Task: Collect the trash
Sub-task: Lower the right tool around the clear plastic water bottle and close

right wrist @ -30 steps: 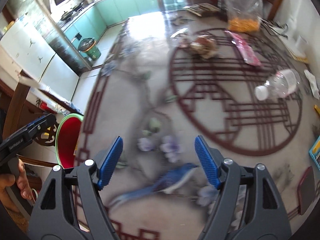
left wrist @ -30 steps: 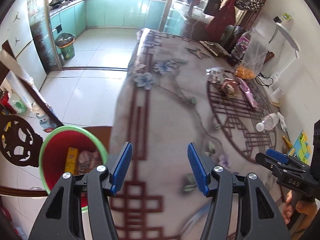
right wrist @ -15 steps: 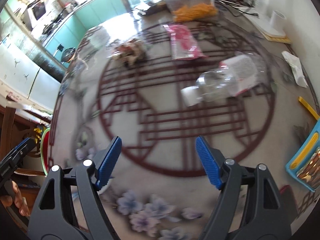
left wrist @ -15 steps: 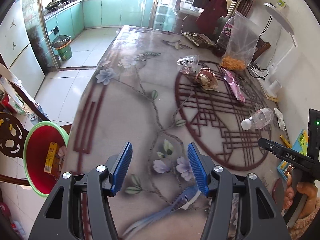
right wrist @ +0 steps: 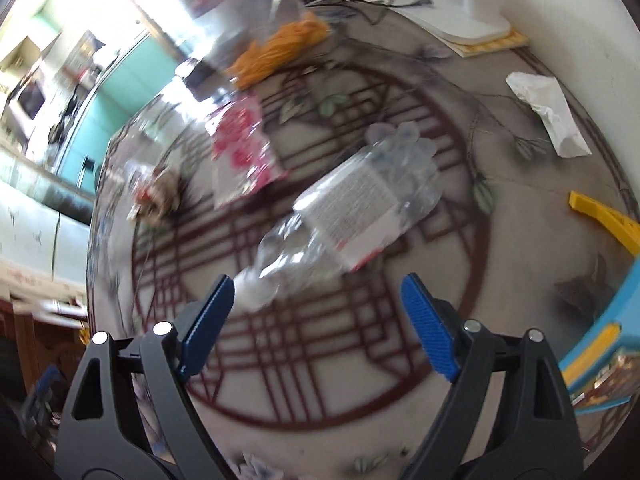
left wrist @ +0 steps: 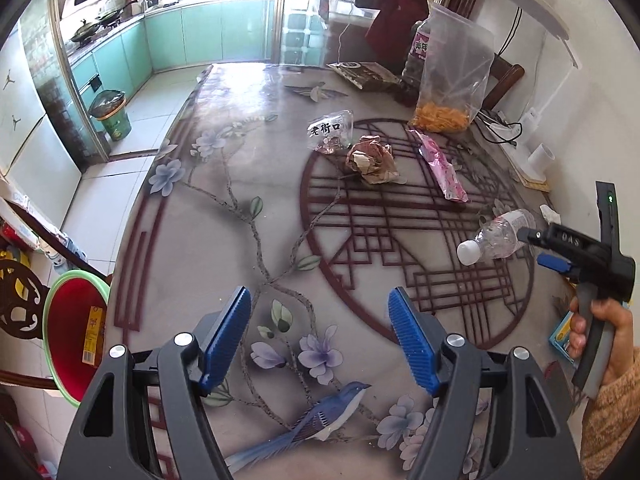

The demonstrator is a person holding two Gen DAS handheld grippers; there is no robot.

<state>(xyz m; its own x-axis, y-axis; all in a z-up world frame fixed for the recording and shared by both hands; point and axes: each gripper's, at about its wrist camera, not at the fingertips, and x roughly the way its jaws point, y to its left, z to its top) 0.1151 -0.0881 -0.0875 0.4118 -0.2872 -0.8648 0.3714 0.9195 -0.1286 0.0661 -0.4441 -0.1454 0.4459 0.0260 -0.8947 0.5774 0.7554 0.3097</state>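
jaws apart, blurred bottle (right wrist: pixel 352 208) ahead

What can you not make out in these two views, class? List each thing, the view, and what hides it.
1. Bottle label text, right wrist view: motion blur.
2. Bin contents, left wrist view: the rim and the table edge hide all but a yellow carton.
3. Blue box, right wrist view: cut off by the edge.
4. Right gripper opening, left wrist view: seen side-on.
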